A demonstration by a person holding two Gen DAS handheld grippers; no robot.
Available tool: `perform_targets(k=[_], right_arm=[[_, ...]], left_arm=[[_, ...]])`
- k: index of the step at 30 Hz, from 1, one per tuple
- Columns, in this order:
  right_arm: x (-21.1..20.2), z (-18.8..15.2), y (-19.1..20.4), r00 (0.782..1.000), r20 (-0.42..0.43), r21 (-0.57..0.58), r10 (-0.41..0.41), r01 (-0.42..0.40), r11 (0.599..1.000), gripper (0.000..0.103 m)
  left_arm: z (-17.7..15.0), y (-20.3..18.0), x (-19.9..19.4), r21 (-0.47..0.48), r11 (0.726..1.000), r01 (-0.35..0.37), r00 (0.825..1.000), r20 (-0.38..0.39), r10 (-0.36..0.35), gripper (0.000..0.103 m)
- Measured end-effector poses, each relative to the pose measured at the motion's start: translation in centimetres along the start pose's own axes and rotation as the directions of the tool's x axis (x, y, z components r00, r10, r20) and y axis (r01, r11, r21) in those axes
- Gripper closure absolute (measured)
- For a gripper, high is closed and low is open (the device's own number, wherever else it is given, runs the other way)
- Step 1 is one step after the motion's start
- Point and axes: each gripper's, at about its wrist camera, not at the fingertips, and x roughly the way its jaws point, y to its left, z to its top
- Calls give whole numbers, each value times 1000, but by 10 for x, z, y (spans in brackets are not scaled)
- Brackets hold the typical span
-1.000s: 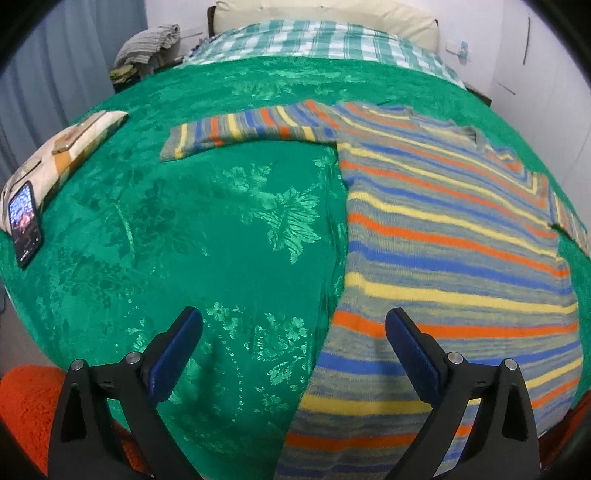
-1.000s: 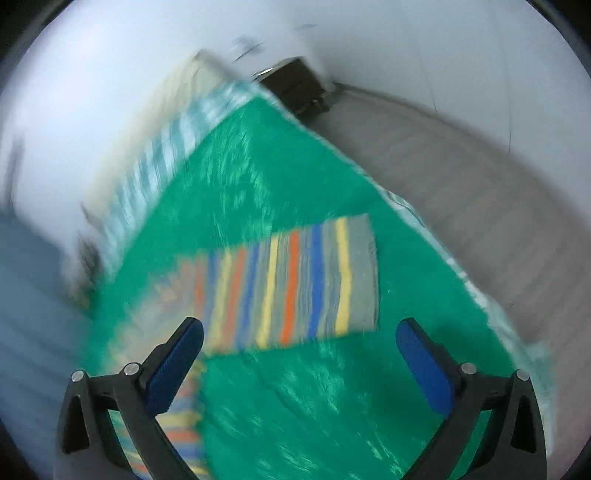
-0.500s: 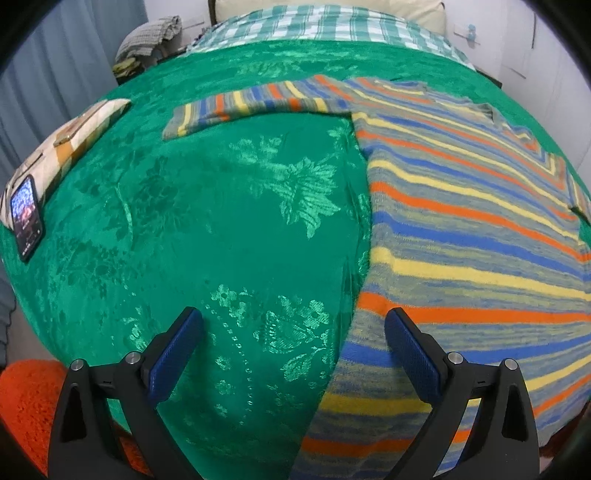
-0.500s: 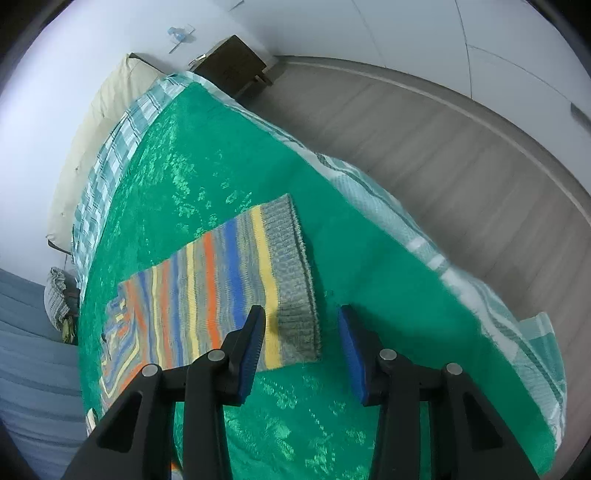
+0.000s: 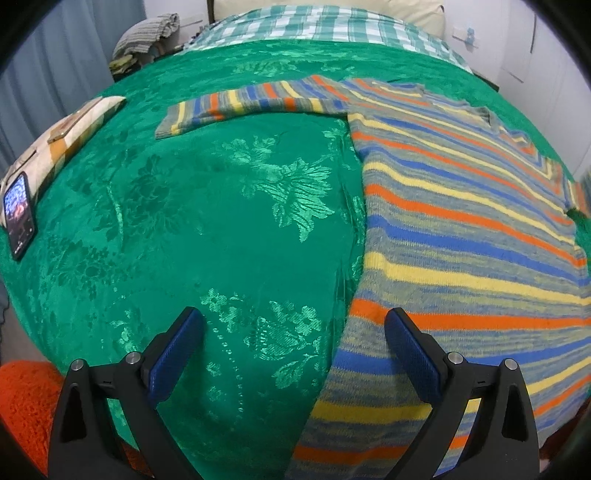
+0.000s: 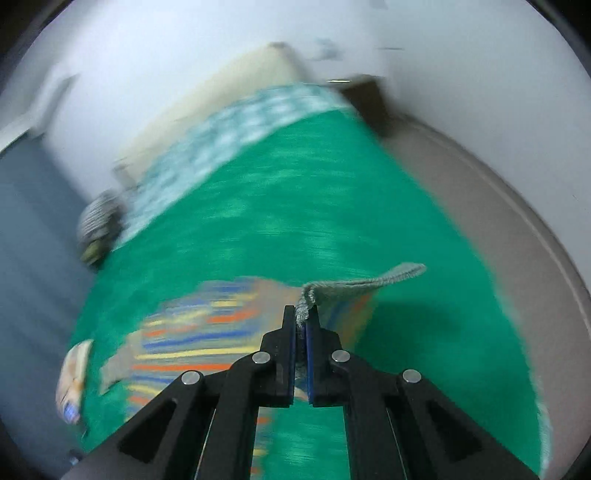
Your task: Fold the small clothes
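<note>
A striped knit sweater in grey, orange, blue and yellow lies flat on the green bedspread, one sleeve stretched out to the left. My left gripper hovers open over the sweater's near left edge, with nothing between its pads. In the blurred right wrist view my right gripper is shut on the grey cuff of the other sleeve, which is lifted off the bedspread and droops to the right.
A phone and a patterned cushion lie at the bed's left edge. A checked blanket covers the head end, with a heap of cloth beyond. An orange rug shows below left. Bare floor runs along the bed's right side.
My right gripper came down around the sleeve cuff, shut on it and lifted it off the bed while rolling. The left gripper stayed open and barely moved.
</note>
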Motion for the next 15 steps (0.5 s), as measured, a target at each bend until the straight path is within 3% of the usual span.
perform_targets(k=[3,7,8,10,12,15], right_arm=[[33,5,75,994,-58,-97,96,-102,990,99],[90,-7,143,982,-132,-175,135,-157,972,99],[103,-14,151,975,-154,-166,158,-183,969,95],[137,-27,158,939,-227,-76,257,-280,957,86],[153,-40,157,914,-258,5,314,-323,946,56],[150,-48,145,895,-227,59,384,-381,923,52]], left_arm=[[0,3,-2,-2,1000,-1,1000,11,1,3],[-2,8,1,-9,1000,0,1000,0,0,3],[-3,9,2,-10,1000,4,1000,-1,-4,3],[-3,8,2,-5,1000,4,1000,0,-4,3],[-2,7,2,1,1000,2,1000,1,-2,3],[-2,9,2,-10,1000,9,1000,-2,-10,3]])
